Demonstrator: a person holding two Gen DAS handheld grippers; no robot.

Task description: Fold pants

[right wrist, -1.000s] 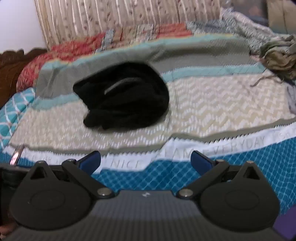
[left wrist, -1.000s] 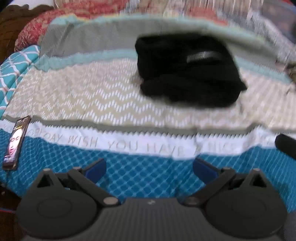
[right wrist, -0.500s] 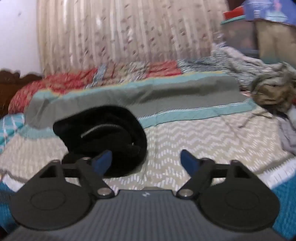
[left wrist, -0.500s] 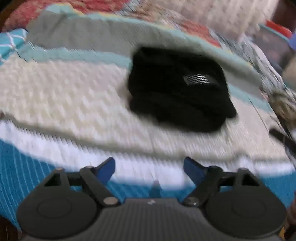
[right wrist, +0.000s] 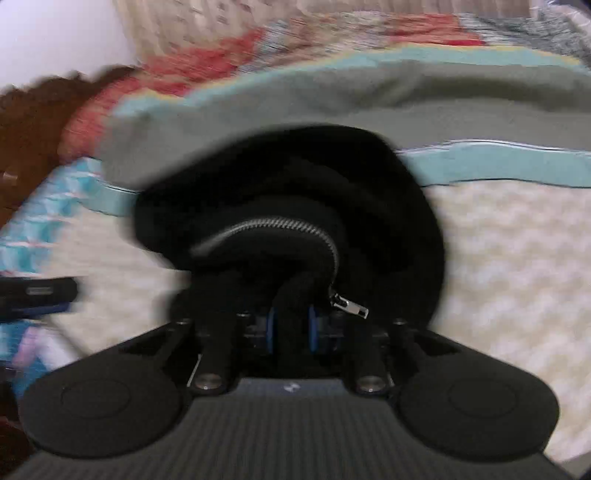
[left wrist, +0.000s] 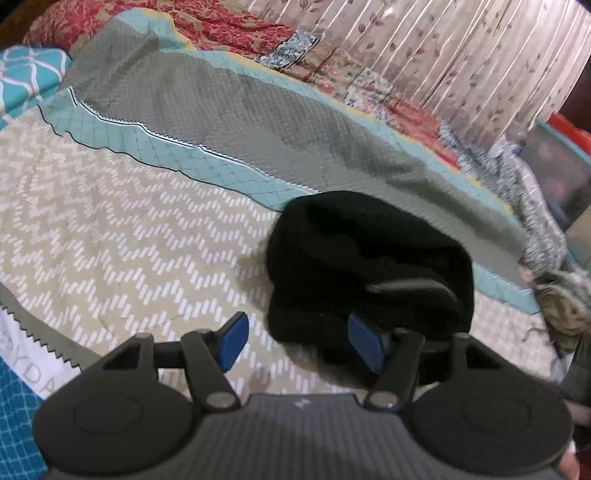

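Black pants (left wrist: pixel 354 258) lie in a crumpled heap on the patterned quilt (left wrist: pixel 129 229). In the right wrist view the pants (right wrist: pixel 295 192) fill the middle, with a silver zipper (right wrist: pixel 295 229) curving over the top. My right gripper (right wrist: pixel 291 328) is shut on a roll of the black cloth beside the zipper pull. My left gripper (left wrist: pixel 299 339) is open at the near left edge of the heap; its right finger (left wrist: pixel 364 341) lies against the cloth, its left finger (left wrist: pixel 232 339) over bare quilt. The right gripper's black body (left wrist: pixel 410 291) shows at the heap in the left view.
The quilt has zigzag, teal and grey bands. A red floral bedspread (left wrist: pixel 236 26) and a curtain (left wrist: pixel 461 55) lie behind. A pile of other clothes (left wrist: pixel 565 306) sits at the right edge. The left gripper (right wrist: pixel 37 295) shows blurred at the left of the right view.
Both grippers moved in to the pants. The right gripper went from open to shut on the cloth by the zipper. The left gripper stayed open and came up to the heap's left edge.
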